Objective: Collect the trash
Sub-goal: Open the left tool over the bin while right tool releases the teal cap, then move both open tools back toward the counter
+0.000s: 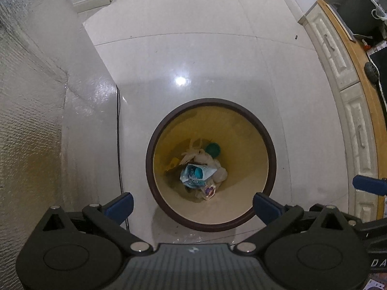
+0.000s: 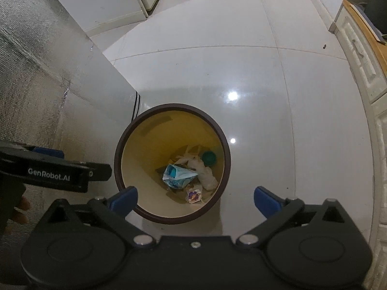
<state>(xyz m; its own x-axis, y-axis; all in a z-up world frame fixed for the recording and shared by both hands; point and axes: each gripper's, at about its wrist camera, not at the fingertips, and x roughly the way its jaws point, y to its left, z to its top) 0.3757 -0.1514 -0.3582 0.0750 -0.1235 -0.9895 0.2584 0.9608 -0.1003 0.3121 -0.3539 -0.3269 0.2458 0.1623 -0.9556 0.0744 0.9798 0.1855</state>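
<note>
A round trash bin [image 1: 271,159] with a dark brown rim and yellow inside stands on the floor below both grippers; it also shows in the right wrist view [image 2: 227,159]. At its bottom lie a blue-and-white wrapper [image 1: 197,176] [image 2: 177,175], a green lid [image 1: 213,149] [image 2: 209,157], crumpled white paper [image 2: 205,171] and a small colourful packet [image 2: 194,195]. My left gripper [image 1: 192,205] is open and empty above the bin's near rim. My right gripper [image 2: 196,199] is open and empty above the bin. The left gripper's body [image 2: 55,171] shows at the left of the right wrist view.
A silver foil-covered wall or panel [image 1: 36,120] stands left of the bin, with a black cable [image 1: 118,133] running down beside it. Glossy white floor tiles [image 1: 205,60] surround the bin. A white cabinet with drawers [image 1: 355,120] and a wooden countertop edge runs along the right.
</note>
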